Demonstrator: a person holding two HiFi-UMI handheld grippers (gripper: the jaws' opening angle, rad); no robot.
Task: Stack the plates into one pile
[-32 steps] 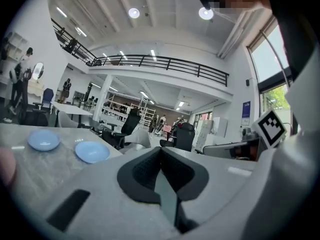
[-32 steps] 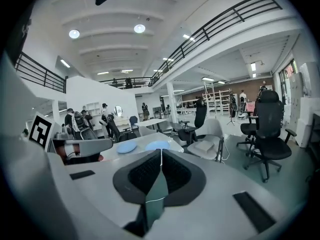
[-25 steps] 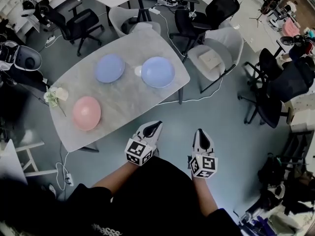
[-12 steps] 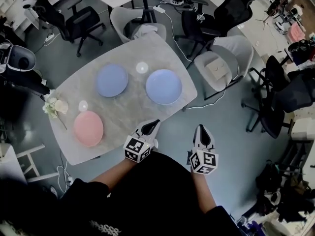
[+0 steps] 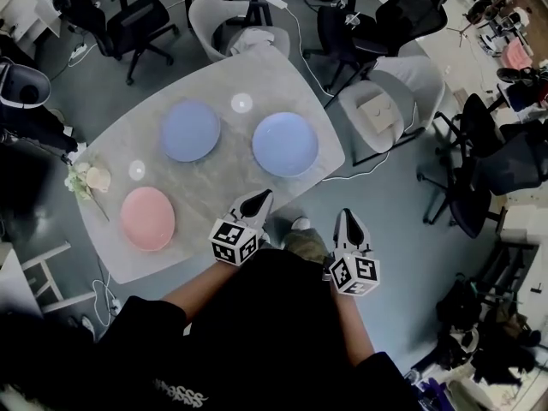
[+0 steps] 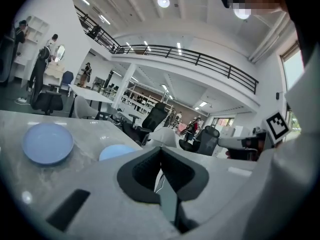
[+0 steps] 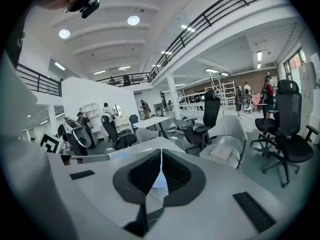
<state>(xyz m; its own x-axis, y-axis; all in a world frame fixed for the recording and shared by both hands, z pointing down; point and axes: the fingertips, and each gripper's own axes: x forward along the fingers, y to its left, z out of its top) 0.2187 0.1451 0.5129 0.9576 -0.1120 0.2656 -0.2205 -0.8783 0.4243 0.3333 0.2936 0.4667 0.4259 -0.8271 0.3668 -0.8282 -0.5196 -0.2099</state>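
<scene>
Three plates lie apart on the grey marble table [image 5: 214,178]: a pink plate [image 5: 147,218] at the near left, a blue plate [image 5: 190,130] at the far middle and another blue plate [image 5: 285,144] at the right. My left gripper [image 5: 262,197] is shut and empty, its tip just over the table's near edge, short of the right blue plate. My right gripper [image 5: 347,219] is shut and empty over the floor, right of the table. The left gripper view shows the two blue plates [image 6: 47,143] [image 6: 116,152] ahead of the closed jaws.
A small flower sprig [image 5: 86,181] lies at the table's left edge. White chairs [image 5: 381,101] stand at the table's far and right sides, black office chairs [image 5: 475,174] farther right. Cables run over the floor. The person's shoes [image 5: 300,229] show between the grippers.
Both grippers and the person have come closer to the table; the left gripper now reaches its near edge. The plates have not moved.
</scene>
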